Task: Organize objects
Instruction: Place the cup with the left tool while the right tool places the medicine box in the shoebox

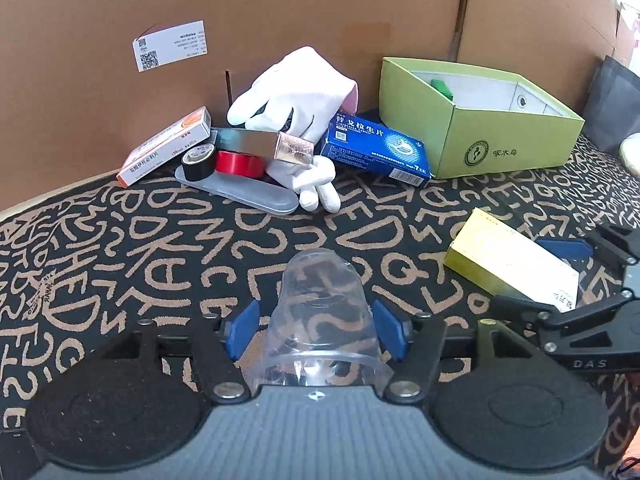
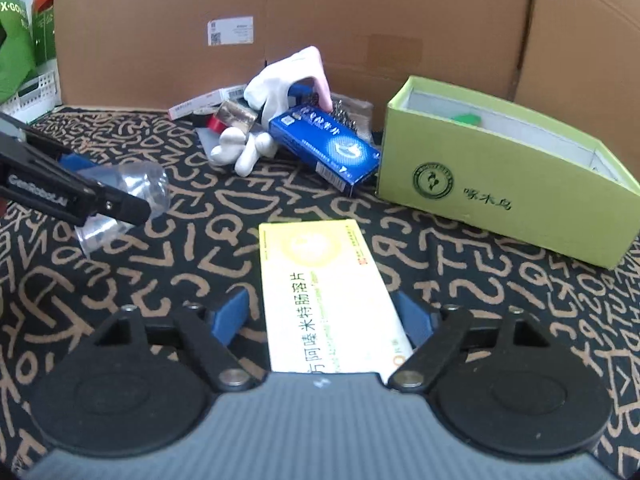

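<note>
lying on its side between the blue pads of the left gripper [image 1: 316, 330], a clear plastic cup [image 1: 320, 308] is clamped on the patterned cloth [image 1: 120, 264]. the right gripper [image 2: 326, 318] grips a yellow medicine box [image 2: 324, 292] between its pads. behind them sit a green box [image 2: 500, 184], blue carton [image 2: 328, 148] and white glove [image 1: 296, 92].

Brown cardboard wall [image 2: 360, 20] at back w/ white label [image 1: 170, 45], black cloth [image 1: 120, 248] w/ tan letter print underneath
</note>
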Demonstrator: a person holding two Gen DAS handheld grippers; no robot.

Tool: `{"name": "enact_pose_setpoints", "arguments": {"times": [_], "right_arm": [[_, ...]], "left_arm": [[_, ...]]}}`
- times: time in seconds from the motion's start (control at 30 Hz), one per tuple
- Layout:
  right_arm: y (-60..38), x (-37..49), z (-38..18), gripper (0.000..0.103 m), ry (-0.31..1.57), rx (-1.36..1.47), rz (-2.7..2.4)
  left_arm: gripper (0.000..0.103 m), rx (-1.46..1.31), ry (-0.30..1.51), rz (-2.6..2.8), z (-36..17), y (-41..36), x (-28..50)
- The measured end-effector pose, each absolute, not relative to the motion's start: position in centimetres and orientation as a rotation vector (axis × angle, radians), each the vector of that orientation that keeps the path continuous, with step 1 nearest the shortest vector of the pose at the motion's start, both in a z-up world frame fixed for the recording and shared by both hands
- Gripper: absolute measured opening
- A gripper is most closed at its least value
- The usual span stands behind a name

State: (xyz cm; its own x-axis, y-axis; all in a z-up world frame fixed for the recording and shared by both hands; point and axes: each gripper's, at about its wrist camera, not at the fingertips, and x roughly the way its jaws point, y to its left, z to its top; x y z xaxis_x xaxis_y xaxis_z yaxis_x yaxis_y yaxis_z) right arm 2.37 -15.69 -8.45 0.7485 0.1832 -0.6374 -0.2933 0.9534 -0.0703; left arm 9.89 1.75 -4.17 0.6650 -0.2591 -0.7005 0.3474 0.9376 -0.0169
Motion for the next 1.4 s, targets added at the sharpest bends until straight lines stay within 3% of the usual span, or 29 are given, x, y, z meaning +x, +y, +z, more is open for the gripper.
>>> {"name": "enact_pose_setpoints", "arguments": {"times": [0.07,0.1,0.2,0.5,0.87,1.4], "right_arm": [[-15.9,2.4,-8.8,0.071,0.681,-0.15,0.275],[-16.1,2.3,-8.8,0.069,0.68,-0.121,0.291],[-16.6,2.1,-8.7,0.068,0.672,-0.088,0.29],[-21.2,0.7,-5.2,0.067,0.592,0.025,0.252],[-29.0,3.4,1.9,0.067,0.377,-0.075,0.033],[-34.8,15.7,1.3,0.067,0.427,-0.085,-0.08]], "left_arm": [[0.065,0.115,0.774,-0.339,-4.4,1.8,9.9],[0.055,0.113,0.776,-0.341,-4.5,1.7,10.0],[0.052,0.123,0.774,-0.345,-4.4,1.3,9.8],[0.052,0.075,0.665,-0.492,0.8,-2.7,9.9],[0.052,-0.024,0.622,-0.643,6.1,-12.4,17.6],[0.054,0.162,0.683,-0.515,0.2,-20.3,29.0]]}}
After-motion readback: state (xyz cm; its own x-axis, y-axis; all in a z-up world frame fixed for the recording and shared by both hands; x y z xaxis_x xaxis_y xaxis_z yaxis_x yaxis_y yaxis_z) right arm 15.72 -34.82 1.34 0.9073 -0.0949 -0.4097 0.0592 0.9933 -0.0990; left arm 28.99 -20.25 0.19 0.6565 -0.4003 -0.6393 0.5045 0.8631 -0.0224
